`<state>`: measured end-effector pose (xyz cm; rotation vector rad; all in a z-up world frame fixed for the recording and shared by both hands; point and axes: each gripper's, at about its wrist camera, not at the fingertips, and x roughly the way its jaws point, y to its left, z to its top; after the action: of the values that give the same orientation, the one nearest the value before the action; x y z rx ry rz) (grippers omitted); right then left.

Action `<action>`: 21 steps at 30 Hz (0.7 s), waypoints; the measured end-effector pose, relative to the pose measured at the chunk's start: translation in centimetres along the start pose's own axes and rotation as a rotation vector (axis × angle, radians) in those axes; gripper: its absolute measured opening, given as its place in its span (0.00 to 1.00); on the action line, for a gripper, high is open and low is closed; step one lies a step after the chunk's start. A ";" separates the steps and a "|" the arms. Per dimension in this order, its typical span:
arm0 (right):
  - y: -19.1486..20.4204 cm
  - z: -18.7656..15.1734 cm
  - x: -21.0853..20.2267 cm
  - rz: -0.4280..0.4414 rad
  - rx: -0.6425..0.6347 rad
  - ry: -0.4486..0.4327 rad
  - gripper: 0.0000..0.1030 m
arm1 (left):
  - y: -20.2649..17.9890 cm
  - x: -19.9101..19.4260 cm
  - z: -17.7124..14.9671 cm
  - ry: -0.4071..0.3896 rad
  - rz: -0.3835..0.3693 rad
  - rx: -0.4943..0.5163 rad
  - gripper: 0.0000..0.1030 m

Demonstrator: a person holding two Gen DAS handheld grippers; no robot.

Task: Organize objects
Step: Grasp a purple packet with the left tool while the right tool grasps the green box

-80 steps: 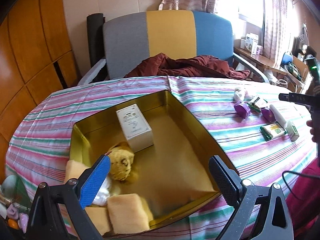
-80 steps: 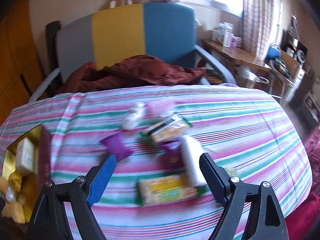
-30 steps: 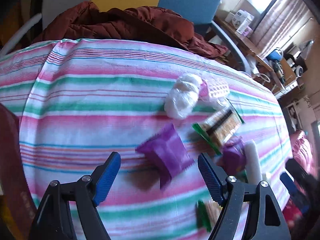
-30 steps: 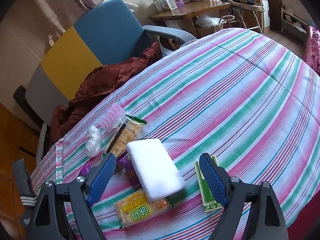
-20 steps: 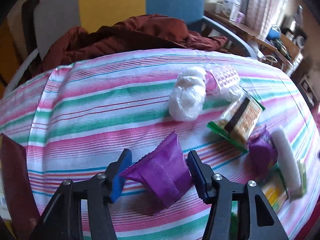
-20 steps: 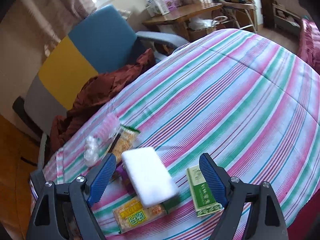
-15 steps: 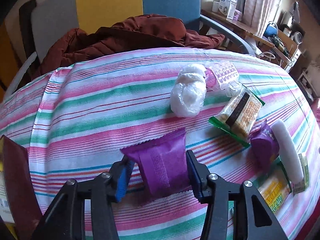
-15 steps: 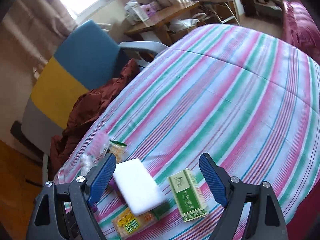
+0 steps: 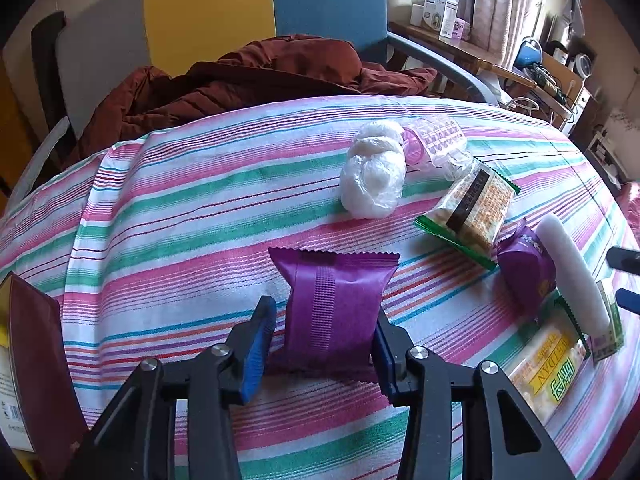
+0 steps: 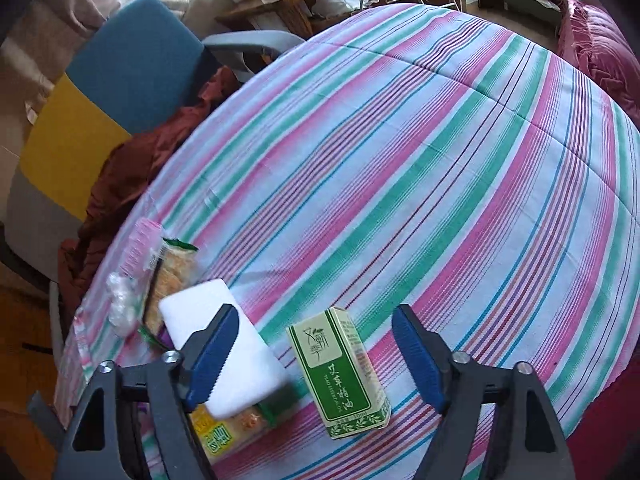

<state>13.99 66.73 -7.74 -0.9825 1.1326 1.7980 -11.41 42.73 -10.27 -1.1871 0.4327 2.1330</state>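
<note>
A purple snack packet [image 9: 334,308] stands between the blue pads of my left gripper [image 9: 320,350]. The jaws are closing and both pads bear on the packet's sides. In the right wrist view a green and white carton [image 10: 340,372] lies on the striped cloth between the fingers of my right gripper [image 10: 316,360]. Those jaws are closing too, with clear gaps on both sides of the carton. A white foam block [image 10: 224,352] lies just behind the right gripper's left finger.
A white wrapped bundle [image 9: 374,172], a pink roller [image 9: 432,142], a cracker packet [image 9: 472,208], a second purple packet [image 9: 524,264] and a yellow biscuit pack [image 9: 548,368] lie nearby. The tin's dark red wall [image 9: 32,360] is at the left edge. A chair with a red jacket [image 9: 256,76] stands behind.
My left gripper came down over the purple packet and its jaws narrowed onto it. My right gripper shifted from the white block to the green carton, and its jaws have begun to narrow.
</note>
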 end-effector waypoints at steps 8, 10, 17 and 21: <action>0.6 -0.9 2.3 -0.103 -0.086 0.091 0.46 | 0.1 -0.1 0.0 -0.002 -0.008 0.003 0.43; 0.6 -0.9 2.2 -0.104 -0.093 0.077 0.32 | 0.3 -0.2 0.0 -0.002 -0.016 -0.012 0.40; 0.4 -0.9 1.1 -0.043 -0.079 0.018 0.30 | 1.3 -2.1 -0.9 0.029 -0.097 -0.066 0.32; 1.3 -0.4 -1.3 0.024 -0.097 -0.085 0.30 | 1.5 -4.8 -1.9 -0.002 -0.141 -0.075 0.32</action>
<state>13.43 65.72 -6.32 -0.9420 1.0170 1.9112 -9.40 38.79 -7.22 -1.2208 0.2618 2.0444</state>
